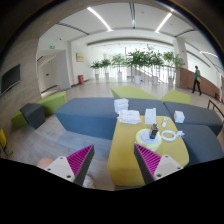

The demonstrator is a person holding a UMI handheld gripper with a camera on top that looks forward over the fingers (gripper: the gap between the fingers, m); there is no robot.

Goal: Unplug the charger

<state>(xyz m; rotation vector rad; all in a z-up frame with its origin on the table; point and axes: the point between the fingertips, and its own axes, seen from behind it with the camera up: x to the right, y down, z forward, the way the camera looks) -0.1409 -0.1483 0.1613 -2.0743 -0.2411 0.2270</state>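
While the tongs (pixel 112 163) hang wide open and empty at lower centre, no charger is identifiable; likely among the white clutter (pixel 150 125) at frame centre on the yellow-blue bench (pixel 85 115). Expect it light, rigid, slick; grip the plug body, not the cable.

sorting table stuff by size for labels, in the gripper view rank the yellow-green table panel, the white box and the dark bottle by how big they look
1. yellow-green table panel
2. white box
3. dark bottle
The box sits farther away than the bottle, so ranks 2 and 3 are unsure. The open claw holds nothing.
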